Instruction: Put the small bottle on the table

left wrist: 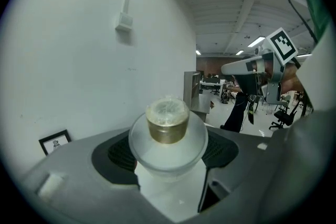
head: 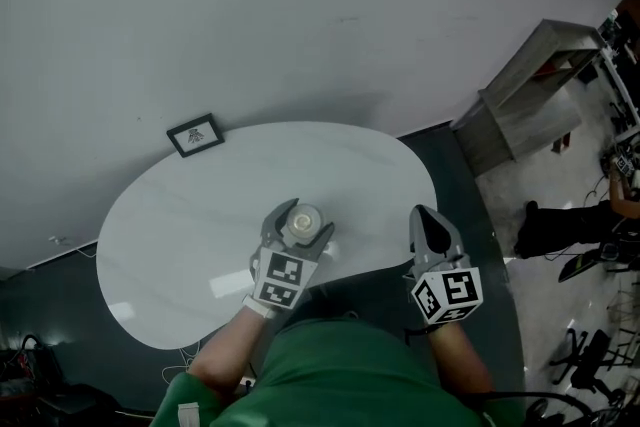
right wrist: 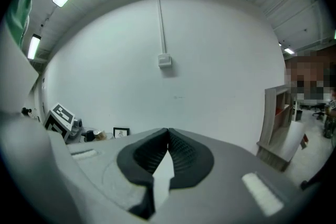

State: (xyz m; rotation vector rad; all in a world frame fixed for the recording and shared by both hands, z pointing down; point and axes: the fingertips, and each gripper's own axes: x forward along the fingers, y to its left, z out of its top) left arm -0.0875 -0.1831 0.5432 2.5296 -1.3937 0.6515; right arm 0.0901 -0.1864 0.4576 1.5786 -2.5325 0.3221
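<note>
Over the counter [head: 180,215], the left hand-held gripper [head: 303,225] pinches the bottle [left wrist: 168,123], the right hand-held gripper [head: 432,227] pressed together; next, probably lower and release.

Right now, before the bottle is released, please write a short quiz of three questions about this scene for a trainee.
1. True or false: the right gripper holds the small bottle.
2. The bottle's cap is: A) gold, B) red, C) blue.
3. Fill in: the right gripper's jaws are ____.
Key: 1 false, the left gripper holds it; 2 A; 3 shut.
</note>
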